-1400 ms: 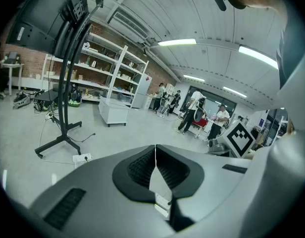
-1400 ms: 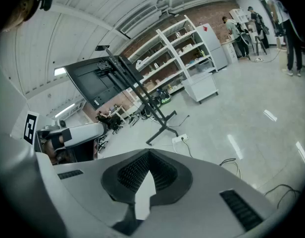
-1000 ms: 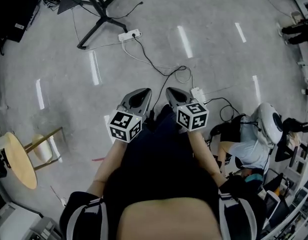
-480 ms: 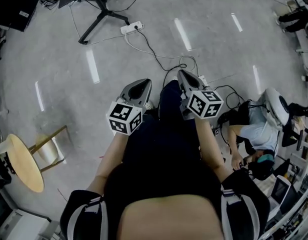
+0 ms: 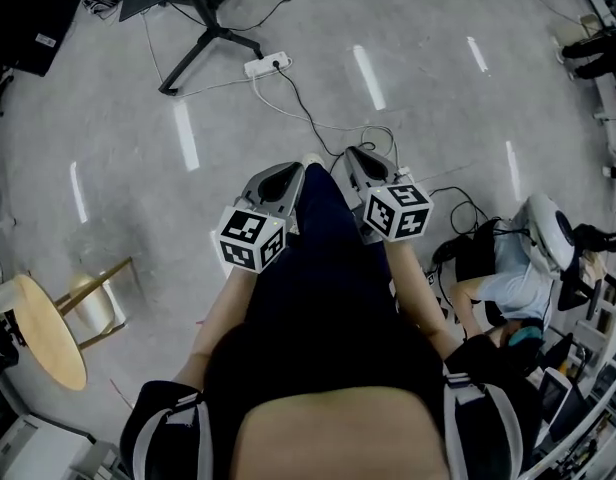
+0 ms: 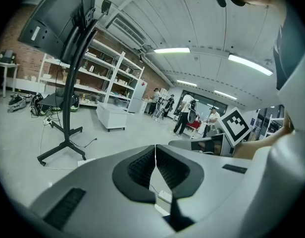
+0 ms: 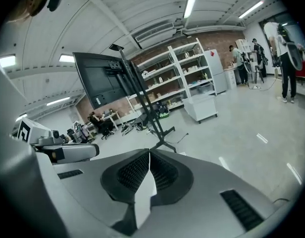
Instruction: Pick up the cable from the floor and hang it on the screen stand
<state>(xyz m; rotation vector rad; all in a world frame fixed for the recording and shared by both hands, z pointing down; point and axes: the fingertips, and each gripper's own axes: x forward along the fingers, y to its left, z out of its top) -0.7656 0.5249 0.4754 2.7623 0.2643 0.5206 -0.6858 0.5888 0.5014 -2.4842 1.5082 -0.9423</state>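
Two hand-held grippers sit side by side low in the head view, with the person's dark-clad leg [image 5: 328, 258] between them. The left hand-held gripper [image 5: 280, 181] has its jaws pressed together with nothing between the pads. The right hand-held gripper [image 5: 362, 162] is likewise pressed together and carries nothing.

Just beyond the right one's tip, at about 12 o'clock, the black cable [image 5: 308, 118] loops on the grey floor [image 5: 438, 88], apart from both jaws. From there it runs toward 11 o'clock to a white power strip [image 5: 263, 66].

Farther out at 11 o'clock stands the black foot of the screen stand [image 5: 203, 33]. The left gripper view shows its pole [image 6: 73, 78] at 10 o'clock, carrying the dark screen [image 6: 51, 19]; the right gripper view has it at 12 o'clock.

A round wooden stool [image 5: 43, 333] stands at 8 o'clock, and a seated person [image 5: 508, 268] is at 4 o'clock.
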